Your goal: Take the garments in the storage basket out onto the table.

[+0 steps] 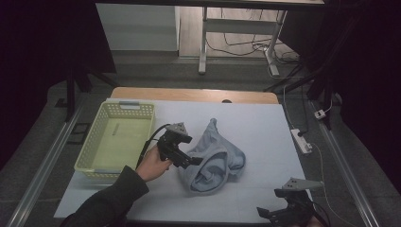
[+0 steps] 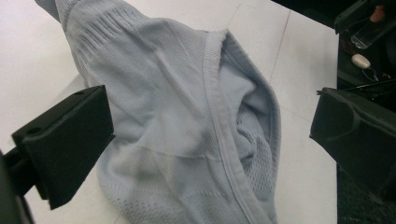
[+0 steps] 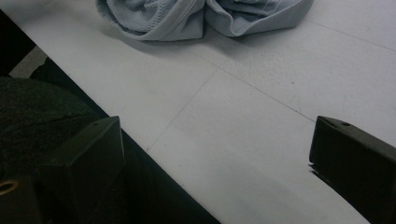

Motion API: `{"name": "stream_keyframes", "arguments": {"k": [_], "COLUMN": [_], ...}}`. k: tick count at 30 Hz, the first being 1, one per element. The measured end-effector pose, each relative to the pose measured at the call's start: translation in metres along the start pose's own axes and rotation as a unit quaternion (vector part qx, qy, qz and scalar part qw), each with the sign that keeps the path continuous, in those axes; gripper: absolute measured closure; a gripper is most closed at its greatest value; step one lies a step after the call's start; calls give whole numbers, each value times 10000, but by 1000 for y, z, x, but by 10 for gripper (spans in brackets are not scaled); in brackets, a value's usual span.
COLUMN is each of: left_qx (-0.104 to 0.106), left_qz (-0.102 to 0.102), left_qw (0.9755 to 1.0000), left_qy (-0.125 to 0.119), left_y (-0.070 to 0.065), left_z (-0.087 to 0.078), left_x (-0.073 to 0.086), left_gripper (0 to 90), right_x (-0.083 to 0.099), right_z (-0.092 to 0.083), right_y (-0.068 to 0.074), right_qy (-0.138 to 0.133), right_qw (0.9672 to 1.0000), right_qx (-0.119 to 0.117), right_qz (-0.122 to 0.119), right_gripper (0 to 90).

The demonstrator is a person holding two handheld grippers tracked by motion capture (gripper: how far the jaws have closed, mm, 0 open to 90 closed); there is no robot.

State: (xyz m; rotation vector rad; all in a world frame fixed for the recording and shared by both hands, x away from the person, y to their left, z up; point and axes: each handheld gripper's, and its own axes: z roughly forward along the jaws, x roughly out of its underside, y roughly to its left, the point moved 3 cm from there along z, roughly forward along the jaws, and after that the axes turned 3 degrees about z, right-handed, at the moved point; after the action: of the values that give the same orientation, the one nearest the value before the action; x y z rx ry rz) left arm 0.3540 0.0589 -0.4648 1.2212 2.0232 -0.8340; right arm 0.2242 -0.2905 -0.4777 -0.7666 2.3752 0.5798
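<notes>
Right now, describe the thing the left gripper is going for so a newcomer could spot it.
On the white table cover, right of the pale yellow basket, lies a crumpled light blue knit garment. The open left gripper is at its edge. It is the sole soft fabric item.

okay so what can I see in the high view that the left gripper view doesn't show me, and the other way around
High view alone: the yellow basket left of the light blue garment, the person's hand holding the left gripper, and the right gripper at the near table edge. Left gripper view alone: the garment's ribbed knit and stitched hem band up close, between the wide-open jaws. Both: the crumpled garment on the white table cover.
</notes>
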Motion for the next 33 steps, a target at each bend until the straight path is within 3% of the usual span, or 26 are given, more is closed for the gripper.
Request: {"name": "stream_keyframes", "arguments": {"k": [13,21,33], "left_qx": [21,49,-75], "left_qz": [-32,-157,-257], "left_qw": [10000,9995,9993], "left_qy": [-72,-281,-251], "left_y": [-6,-9,-15], "left_z": [-18,-33,-51], "left_x": [7,12,29], "left_gripper": [0,0,0], "right_x": [0,0,0], "right_z": [0,0,0], "right_y": [0,0,0], "right_qy": [-9,-11,5], "right_qw": [10000,10000,10000], "right_qx": [23,39,53], "right_qz": [15,36,23], "right_gripper": [25,24,24]}}
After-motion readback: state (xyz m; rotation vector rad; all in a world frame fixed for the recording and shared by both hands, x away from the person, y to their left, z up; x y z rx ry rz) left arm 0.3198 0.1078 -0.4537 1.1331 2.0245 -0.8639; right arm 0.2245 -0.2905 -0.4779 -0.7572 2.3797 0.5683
